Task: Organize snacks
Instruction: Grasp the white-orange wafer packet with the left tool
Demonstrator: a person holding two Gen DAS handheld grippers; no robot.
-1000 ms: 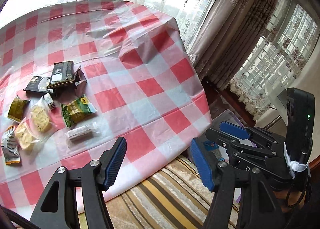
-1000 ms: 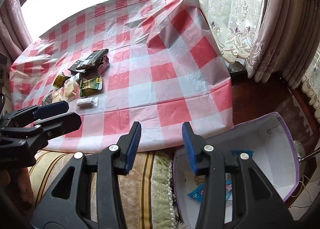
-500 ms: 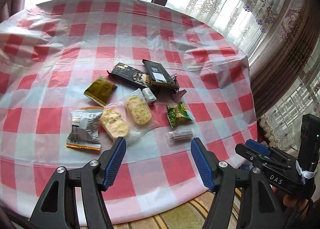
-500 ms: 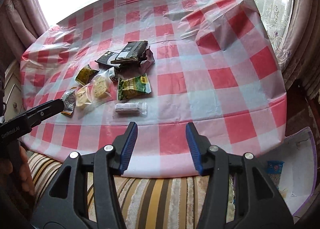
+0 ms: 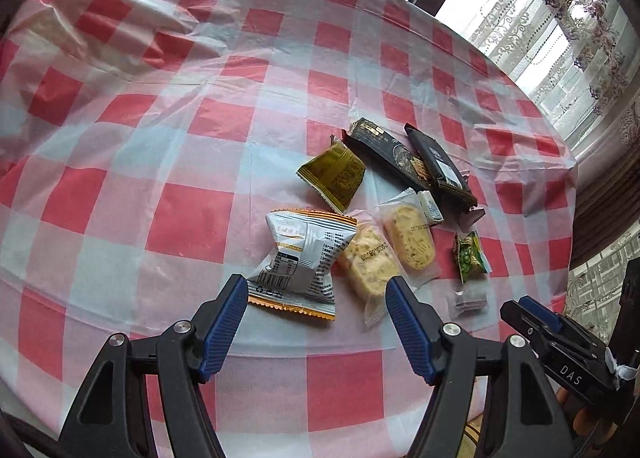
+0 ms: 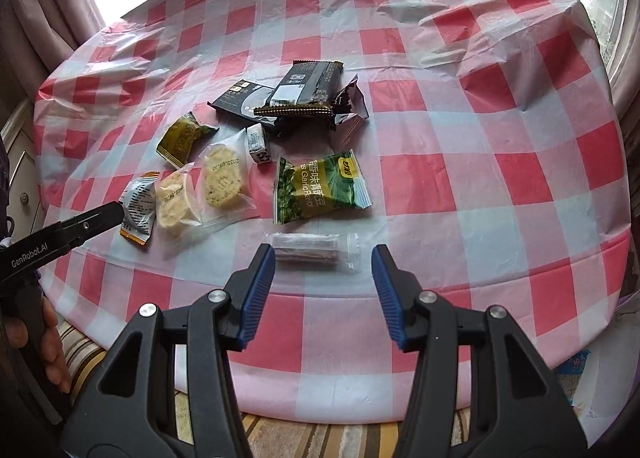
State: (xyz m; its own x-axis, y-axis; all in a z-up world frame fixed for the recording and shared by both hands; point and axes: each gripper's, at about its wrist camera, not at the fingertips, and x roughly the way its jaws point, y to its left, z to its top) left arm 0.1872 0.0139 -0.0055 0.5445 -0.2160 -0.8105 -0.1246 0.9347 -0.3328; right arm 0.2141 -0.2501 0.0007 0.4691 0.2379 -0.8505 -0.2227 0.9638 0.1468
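Several snack packets lie in a cluster on the red-and-white checked tablecloth (image 5: 192,217). My left gripper (image 5: 316,322) is open and empty, just short of a white-and-orange packet (image 5: 304,262); two clear-wrapped biscuits (image 5: 408,242) lie beside it. My right gripper (image 6: 323,290) is open and empty, its jaws either side of a small clear-wrapped bar (image 6: 314,248). Behind the bar is a green garlic-pea packet (image 6: 320,187). Black packets (image 6: 304,91) and an olive packet (image 6: 182,137) lie farther back. The left gripper also shows in the right wrist view (image 6: 100,217).
The table's front edge drops to a striped cushion (image 6: 280,438). A white bin holding a blue packet (image 6: 576,362) stands low at the right. Curtains and windows ring the table's far side.
Both grippers have swung from the bin and table edge to the snack cluster and moved in close. Both stay open and empty.
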